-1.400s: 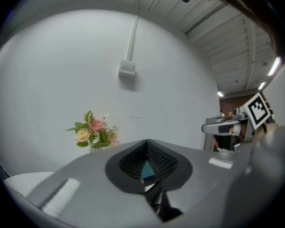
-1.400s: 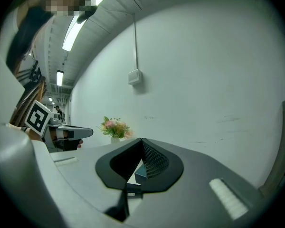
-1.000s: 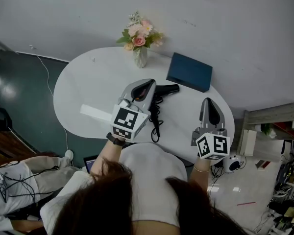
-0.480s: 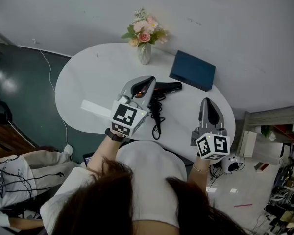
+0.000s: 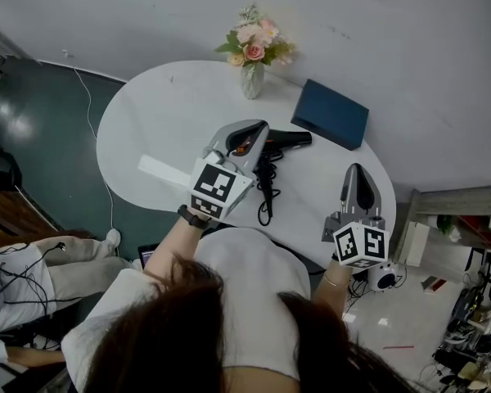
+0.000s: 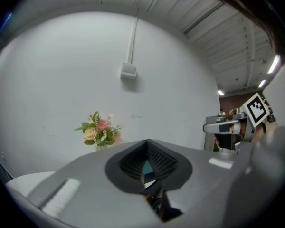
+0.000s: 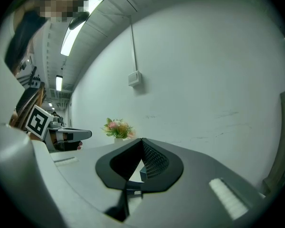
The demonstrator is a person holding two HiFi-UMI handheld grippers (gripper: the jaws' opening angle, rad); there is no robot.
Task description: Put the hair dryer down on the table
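A black hair dryer (image 5: 290, 140) sticks out to the right of my left gripper (image 5: 259, 130), above the white oval table (image 5: 172, 121). Its cord (image 5: 266, 196) trails toward the table's near edge. In the left gripper view the jaws (image 6: 147, 142) meet at the tip, and a dark part of the dryer (image 6: 157, 206) sits in the slit behind them. My right gripper (image 5: 353, 170) hovers over the table's right end, shut with nothing in it (image 7: 142, 140). I cannot tell whether the dryer touches the tabletop.
A vase of pink flowers (image 5: 254, 56) stands at the table's far edge. A dark blue book (image 5: 334, 115) lies at the far right. A flat white strip (image 5: 164, 170) lies at the near left. A wall runs behind the table.
The head view has drifted, so everything sits a little higher and to the right. Relative to the table, both grippers and the dryer keep about the same places.
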